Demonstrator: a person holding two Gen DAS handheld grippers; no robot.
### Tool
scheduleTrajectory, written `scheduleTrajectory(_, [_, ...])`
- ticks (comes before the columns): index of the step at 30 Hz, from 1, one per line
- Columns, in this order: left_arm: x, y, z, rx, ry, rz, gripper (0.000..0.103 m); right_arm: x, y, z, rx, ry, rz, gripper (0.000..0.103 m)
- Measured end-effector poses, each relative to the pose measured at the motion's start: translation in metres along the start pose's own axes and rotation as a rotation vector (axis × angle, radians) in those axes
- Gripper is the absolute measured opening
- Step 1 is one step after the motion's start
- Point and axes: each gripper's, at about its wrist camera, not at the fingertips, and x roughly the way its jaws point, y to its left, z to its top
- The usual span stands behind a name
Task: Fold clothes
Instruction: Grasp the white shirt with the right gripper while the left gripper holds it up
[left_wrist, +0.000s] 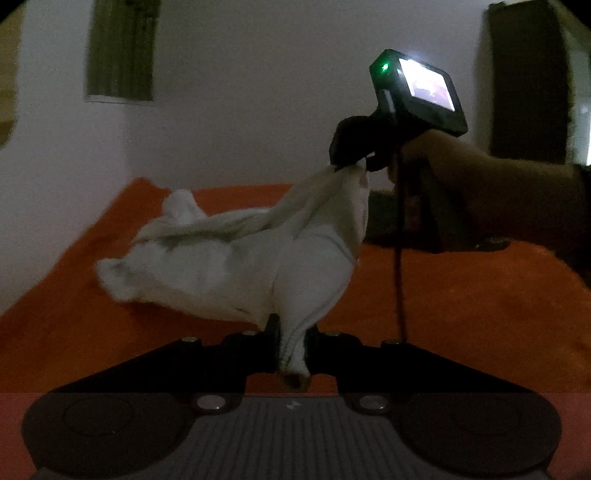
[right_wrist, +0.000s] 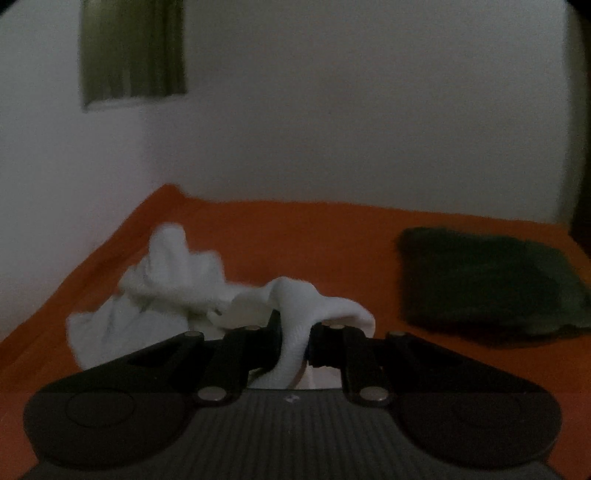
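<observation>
A crumpled white garment (left_wrist: 221, 269) hangs between both grippers above an orange bed (left_wrist: 443, 314). My left gripper (left_wrist: 293, 343) is shut on a bunched edge of it at the bottom centre of the left wrist view. The right gripper (left_wrist: 351, 162), held by a hand, pinches another edge higher up at the right of that view. In the right wrist view my right gripper (right_wrist: 295, 343) is shut on a fold of the white garment (right_wrist: 166, 295), whose rest trails left and rests partly on the bed. The room is dim.
A dark folded cloth (right_wrist: 487, 284) lies on the orange bed (right_wrist: 314, 240) at the right. White walls close the bed at the back and left, with a green curtain (right_wrist: 133, 51) high up. A black cable (left_wrist: 399, 277) hangs from the right gripper.
</observation>
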Motion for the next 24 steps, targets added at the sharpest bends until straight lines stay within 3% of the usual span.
scheduleTrajectory(6, [0.012,-0.090,0.010,0.073,-0.006,-0.144,0.009,-0.047,-0.120,0.009,0.065,-0.050,-0.128,0.014])
scheduleTrajectory(13, [0.031,-0.204,0.020,0.164,-0.007,-0.322,0.009,-0.090,-0.278,-0.015,0.077,-0.085,-0.293,0.014])
scheduleTrajectory(16, [0.039,-0.253,0.024,0.204,-0.008,-0.398,0.007,-0.096,-0.351,-0.030,0.124,-0.056,-0.395,0.014])
scheduleTrajectory(18, [0.044,-0.283,0.025,0.229,-0.006,-0.440,0.007,-0.093,-0.392,-0.042,0.147,0.013,-0.395,0.014])
scheduleTrajectory(21, [0.046,-0.300,0.014,0.259,0.014,-0.423,0.017,-0.089,-0.443,-0.070,0.189,0.159,-0.345,0.015])
scheduleTrajectory(22, [0.050,-0.294,0.012,0.261,0.030,-0.416,0.032,-0.085,-0.450,-0.079,0.191,0.190,-0.341,0.019])
scheduleTrajectory(23, [0.053,-0.288,0.010,0.263,0.042,-0.408,0.041,-0.081,-0.452,-0.085,0.172,0.209,-0.327,0.022])
scheduleTrajectory(24, [0.055,-0.280,0.010,0.270,0.048,-0.392,0.042,-0.077,-0.454,-0.091,0.154,0.228,-0.314,0.026])
